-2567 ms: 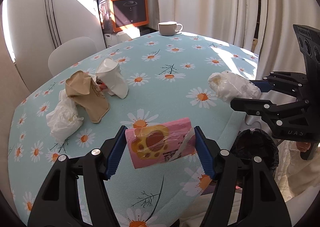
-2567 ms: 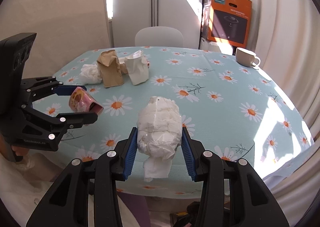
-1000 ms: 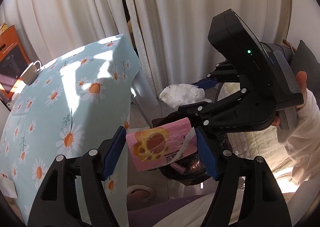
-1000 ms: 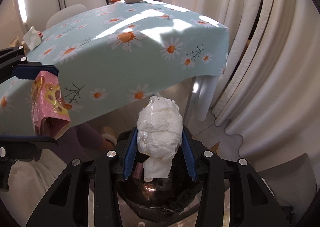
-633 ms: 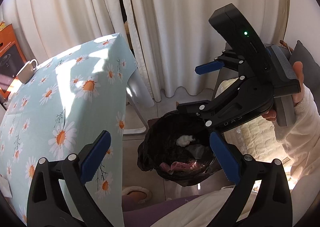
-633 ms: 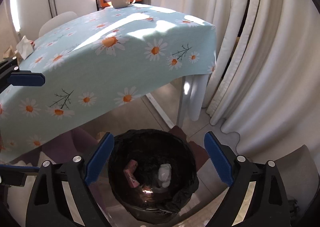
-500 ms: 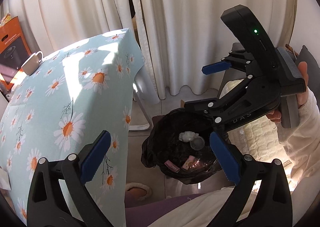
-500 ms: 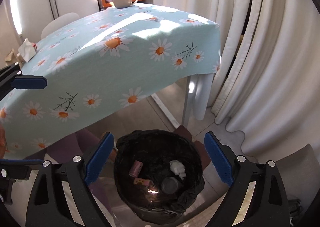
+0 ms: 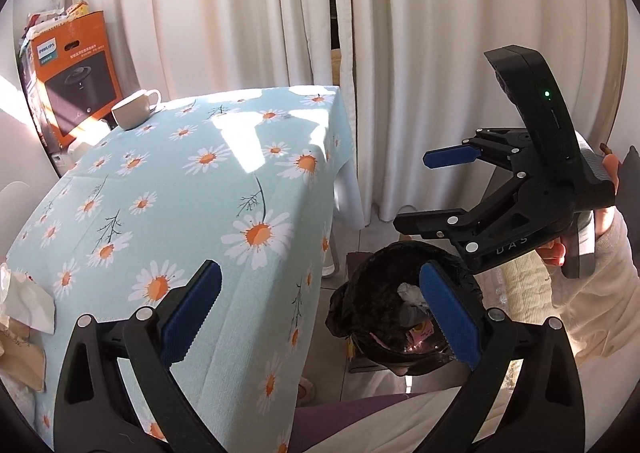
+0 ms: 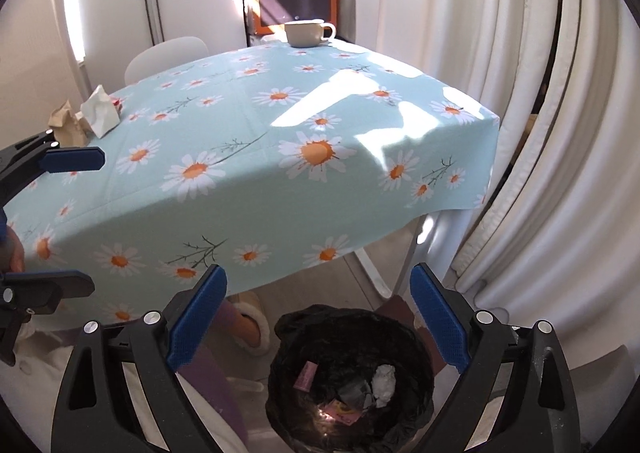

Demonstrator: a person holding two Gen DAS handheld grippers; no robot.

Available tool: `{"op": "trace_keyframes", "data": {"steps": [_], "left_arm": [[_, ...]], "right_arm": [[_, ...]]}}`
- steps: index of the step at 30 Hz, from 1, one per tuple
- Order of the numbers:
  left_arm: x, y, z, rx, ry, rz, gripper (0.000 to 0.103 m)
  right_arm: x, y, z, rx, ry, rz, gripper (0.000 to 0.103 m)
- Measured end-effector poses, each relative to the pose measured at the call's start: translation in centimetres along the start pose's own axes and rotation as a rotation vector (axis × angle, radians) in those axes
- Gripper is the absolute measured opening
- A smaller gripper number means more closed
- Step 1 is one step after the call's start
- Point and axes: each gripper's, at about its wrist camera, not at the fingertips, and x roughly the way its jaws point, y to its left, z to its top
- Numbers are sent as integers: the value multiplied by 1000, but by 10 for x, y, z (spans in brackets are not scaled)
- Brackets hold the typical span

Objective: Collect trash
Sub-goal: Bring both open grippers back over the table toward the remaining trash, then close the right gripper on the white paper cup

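Far left on the bench (image 10: 280,181), trash is still waiting – a crumpled white tissue (image 10: 100,113) and a brown paper bag (image 10: 66,125) just beside it, clustered near the far-left edge; something small and reddish shows behind the tissue, too small to tell. Left claw (image 9: 316,313) is released, jaws spread wide with nothing between them, hanging over the bench's near edge. Right claw (image 10: 316,317) is likewise released and empty, poised above the black-lined trash bin (image 10: 352,385) on the floor beside the bench corner. Inside the bin: a white paper wad (image 10: 384,381), a pink wrapper (image 10: 306,375) and a few more scraps – so part of the job looks done. Judged from this, roughly midway: some pieces binned, at least the tissue and bag left to fetch. A white cup (image 10: 306,33) at the far end is likely not trash.
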Motion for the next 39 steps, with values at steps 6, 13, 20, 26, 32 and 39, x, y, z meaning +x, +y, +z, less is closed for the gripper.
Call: {"op": "trace_keyframes", "data": {"steps": [6, 13, 20, 26, 32, 39], "left_arm": [[-22, 38, -13, -84, -31, 89, 97], [-47, 82, -33, -190, -48, 186, 97], [-71, 121, -53, -278, -48, 325, 97], [-97, 152, -78, -356, -25, 432, 97], [-124, 180, -101, -436, 1, 535, 97], [-147, 203, -129, -532, 23, 573, 97]], "right_arm": [[12, 37, 28, -65, -58, 60, 91], [35, 79, 60, -121, -51, 174, 92], [64, 127, 84, -206, -5, 262, 93], [86, 174, 101, -295, 14, 346, 93], [102, 215, 120, -357, 28, 396, 93], [120, 249, 144, -363, 47, 401, 93]]}}
